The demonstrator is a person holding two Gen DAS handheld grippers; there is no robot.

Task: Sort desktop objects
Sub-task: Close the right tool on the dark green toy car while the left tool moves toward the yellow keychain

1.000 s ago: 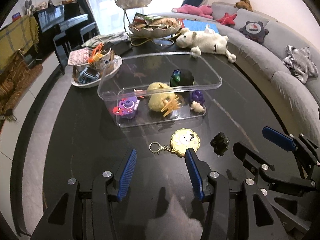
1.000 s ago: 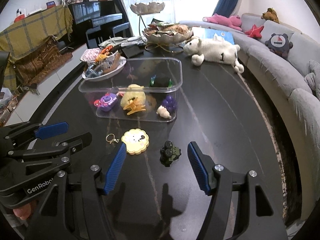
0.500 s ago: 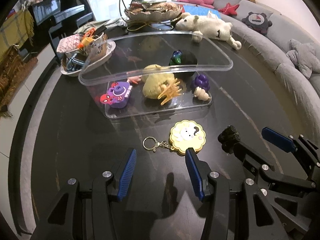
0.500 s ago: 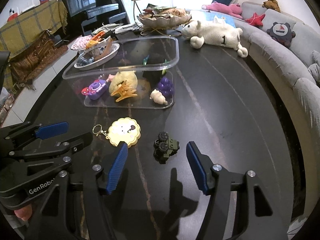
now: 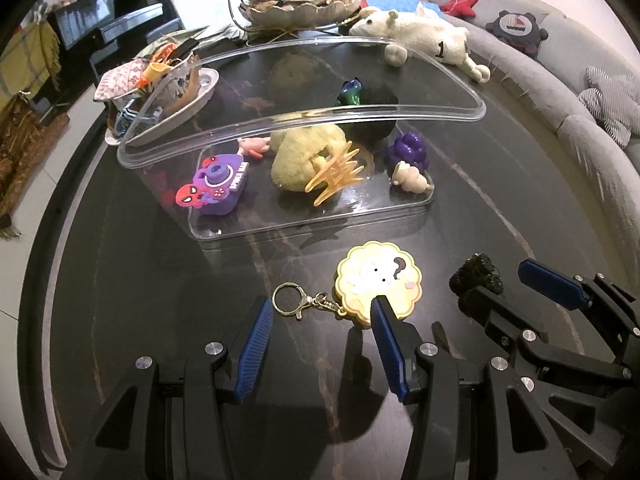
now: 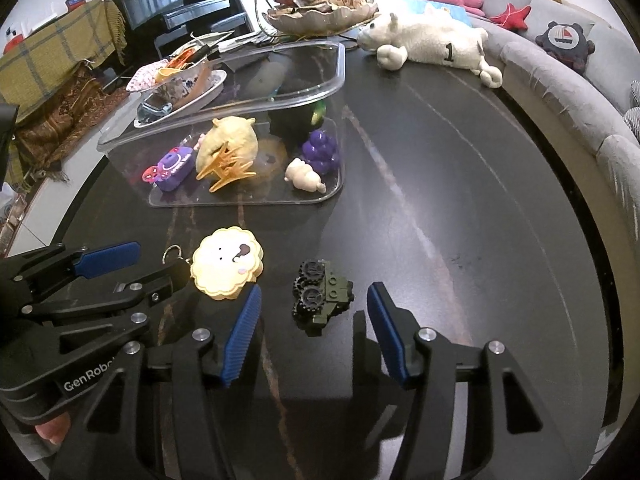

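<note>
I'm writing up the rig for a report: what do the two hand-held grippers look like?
Both match. The left hand-held gripper and right hand-held gripper have matte black angular frames with silver round bolts and two fingers faced with ribbed blue pads. White lettering starting "GenRobo" marks the left one's body. No cables or sleeves show.

Black claw (image 5: pixel 320 312), ribbed blue pads (image 5: pixel 256 350)

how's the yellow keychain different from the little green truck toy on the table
The yellow keychain is flat and scalloped, with a cartoon face and a metal ring; the green truck is chunky, dark, with black wheels. The keychain lies face up; the truck is tipped on its side. Both sit loose on the black table, outside the clear box.
</note>
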